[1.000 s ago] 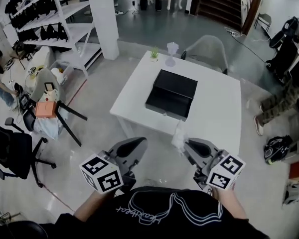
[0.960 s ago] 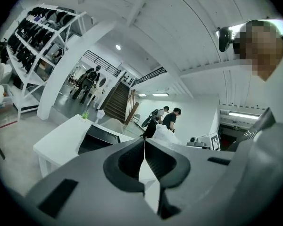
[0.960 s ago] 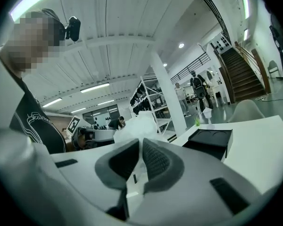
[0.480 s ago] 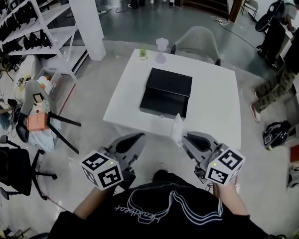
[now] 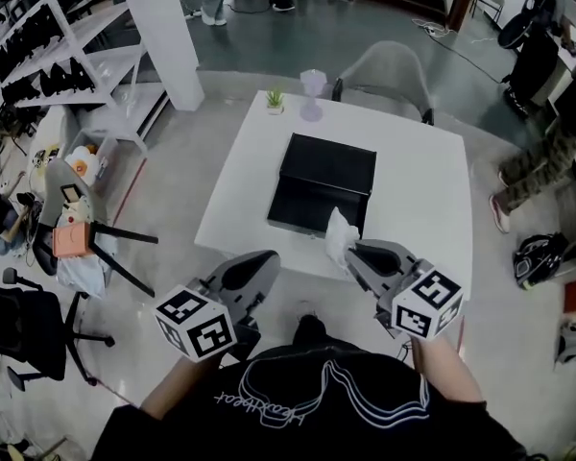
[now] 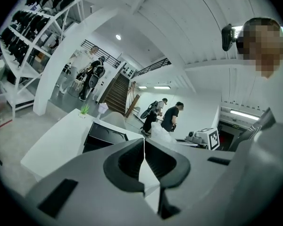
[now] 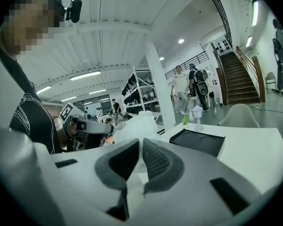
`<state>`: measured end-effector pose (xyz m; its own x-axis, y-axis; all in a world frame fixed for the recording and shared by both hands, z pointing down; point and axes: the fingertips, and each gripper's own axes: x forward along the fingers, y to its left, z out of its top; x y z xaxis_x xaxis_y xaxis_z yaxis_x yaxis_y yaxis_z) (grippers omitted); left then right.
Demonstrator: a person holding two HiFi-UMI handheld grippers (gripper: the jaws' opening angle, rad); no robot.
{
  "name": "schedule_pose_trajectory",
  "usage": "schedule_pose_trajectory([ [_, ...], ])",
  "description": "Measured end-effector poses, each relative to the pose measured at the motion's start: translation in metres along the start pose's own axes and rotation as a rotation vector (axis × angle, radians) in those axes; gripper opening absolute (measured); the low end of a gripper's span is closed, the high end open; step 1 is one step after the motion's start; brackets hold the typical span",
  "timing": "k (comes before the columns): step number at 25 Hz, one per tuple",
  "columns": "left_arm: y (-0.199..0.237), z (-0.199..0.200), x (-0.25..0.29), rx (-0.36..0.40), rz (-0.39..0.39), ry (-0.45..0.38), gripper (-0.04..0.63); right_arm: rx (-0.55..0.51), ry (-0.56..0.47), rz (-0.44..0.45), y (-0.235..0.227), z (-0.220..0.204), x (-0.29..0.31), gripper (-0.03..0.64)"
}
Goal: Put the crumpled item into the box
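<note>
A black box lies open in the middle of the white table. My right gripper is shut on a crumpled white item, which hangs over the table's near edge just in front of the box. In the right gripper view the white item sticks out past the closed jaws, with the box beyond to the right. My left gripper is shut with nothing in it, short of the table's near edge. From the left gripper view the box lies ahead and the item to the right.
A small potted plant and a clear vase stand at the table's far edge, with a grey chair behind. A tipped chair and shelves are on the left. A person stands at the right.
The view has closed in on the table. My right gripper has carried the crumpled item forward from beyond the table's near edge to just before the box. The left gripper stays alongside.
</note>
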<state>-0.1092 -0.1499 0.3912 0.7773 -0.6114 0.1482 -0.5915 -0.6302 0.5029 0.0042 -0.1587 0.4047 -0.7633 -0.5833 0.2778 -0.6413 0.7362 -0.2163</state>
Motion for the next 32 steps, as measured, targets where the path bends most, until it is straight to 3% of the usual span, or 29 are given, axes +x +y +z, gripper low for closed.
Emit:
schedule_pose_trajectory([
  [11, 0.054, 0.023, 0.053, -0.032, 0.051, 0.012, 0.008, -0.072, 0.194, 0.034, -0.076, -0.017, 0.067, 0.028],
  [23, 0.104, 0.022, 0.092, -0.070, 0.112, 0.029, 0.008, -0.169, 0.455, 0.075, -0.124, -0.072, 0.113, 0.029],
  [32, 0.122, 0.024, 0.097, -0.082, 0.094, 0.056, 0.008, -0.192, 0.592, 0.011, -0.140, -0.105, 0.130, 0.031],
])
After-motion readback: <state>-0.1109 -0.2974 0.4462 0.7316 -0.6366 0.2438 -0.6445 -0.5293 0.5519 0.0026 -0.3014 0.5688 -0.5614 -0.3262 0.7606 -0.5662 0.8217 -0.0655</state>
